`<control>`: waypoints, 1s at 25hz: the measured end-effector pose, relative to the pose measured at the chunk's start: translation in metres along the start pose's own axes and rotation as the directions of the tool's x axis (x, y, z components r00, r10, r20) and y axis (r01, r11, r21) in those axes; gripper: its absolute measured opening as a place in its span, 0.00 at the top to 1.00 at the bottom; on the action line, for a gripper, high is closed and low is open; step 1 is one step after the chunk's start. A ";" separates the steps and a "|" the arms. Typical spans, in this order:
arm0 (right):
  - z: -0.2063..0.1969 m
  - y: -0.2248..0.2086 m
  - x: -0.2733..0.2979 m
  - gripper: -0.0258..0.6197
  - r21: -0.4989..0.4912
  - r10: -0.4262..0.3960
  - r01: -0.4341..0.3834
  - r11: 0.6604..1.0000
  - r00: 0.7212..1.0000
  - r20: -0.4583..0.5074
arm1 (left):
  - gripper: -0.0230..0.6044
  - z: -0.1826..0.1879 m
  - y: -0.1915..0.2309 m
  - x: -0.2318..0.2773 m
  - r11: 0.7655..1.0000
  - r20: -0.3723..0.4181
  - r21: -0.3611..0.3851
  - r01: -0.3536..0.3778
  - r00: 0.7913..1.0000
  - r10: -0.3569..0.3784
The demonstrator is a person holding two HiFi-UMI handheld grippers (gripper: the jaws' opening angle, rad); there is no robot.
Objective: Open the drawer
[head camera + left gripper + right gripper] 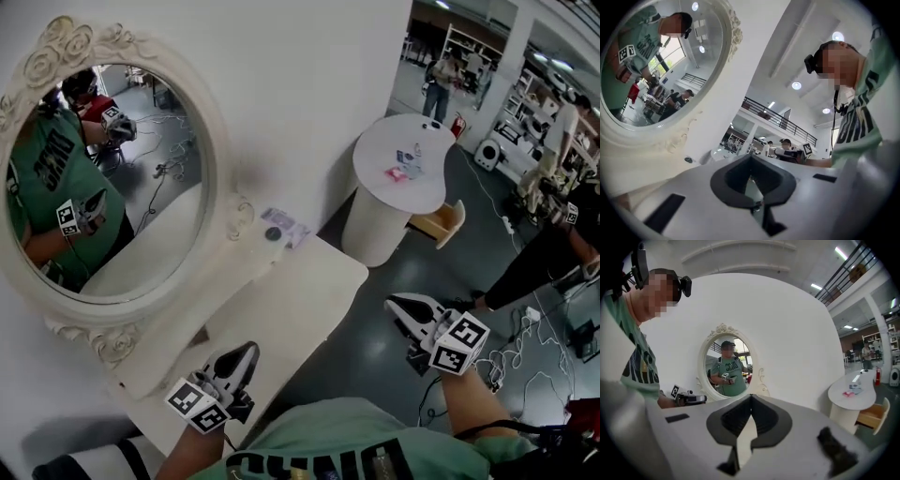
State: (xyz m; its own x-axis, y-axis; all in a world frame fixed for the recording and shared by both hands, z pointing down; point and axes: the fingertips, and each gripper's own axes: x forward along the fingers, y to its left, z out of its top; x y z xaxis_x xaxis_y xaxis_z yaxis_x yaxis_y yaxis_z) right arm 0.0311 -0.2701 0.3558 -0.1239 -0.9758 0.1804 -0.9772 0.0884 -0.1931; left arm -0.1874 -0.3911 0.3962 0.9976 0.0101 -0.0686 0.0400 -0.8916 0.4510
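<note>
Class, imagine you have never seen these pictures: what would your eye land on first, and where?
The ornate oval mirror fills the head view's upper left, reflecting the person in green. Below, the left hand-held gripper and right hand-held gripper are shut and empty. At upper right, a wooden drawer juts from a rounded white table.

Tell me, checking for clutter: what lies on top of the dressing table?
A small dark round thing and a pale packet near the mirror. The left hand-held gripper covers the near edge.
</note>
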 end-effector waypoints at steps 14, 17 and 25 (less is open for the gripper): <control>-0.034 -0.066 -0.145 0.94 0.028 -0.164 0.162 0.986 0.985 0.051 | 0.95 -0.099 -0.084 0.114 0.988 -0.186 0.037 0.147 0.973 -0.138; -0.056 -0.084 -0.173 0.94 0.057 -0.132 0.129 0.990 0.990 0.043 | 0.95 -0.134 -0.106 0.135 0.994 -0.226 0.071 0.083 0.972 -0.065; -0.100 -0.127 -0.234 0.94 0.073 -0.065 0.063 0.995 0.998 0.022 | 0.95 -0.249 -0.110 0.178 0.979 -0.363 0.164 -0.121 0.915 0.174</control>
State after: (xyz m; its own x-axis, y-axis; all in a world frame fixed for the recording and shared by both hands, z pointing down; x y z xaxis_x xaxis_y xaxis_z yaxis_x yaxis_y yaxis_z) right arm 0.1674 -0.0332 0.4343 -0.0563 -0.9836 0.1715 -0.9678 0.0116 -0.2514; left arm 0.0001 -0.1787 0.5561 0.9407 0.0179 0.3387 -0.0911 -0.9485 0.3034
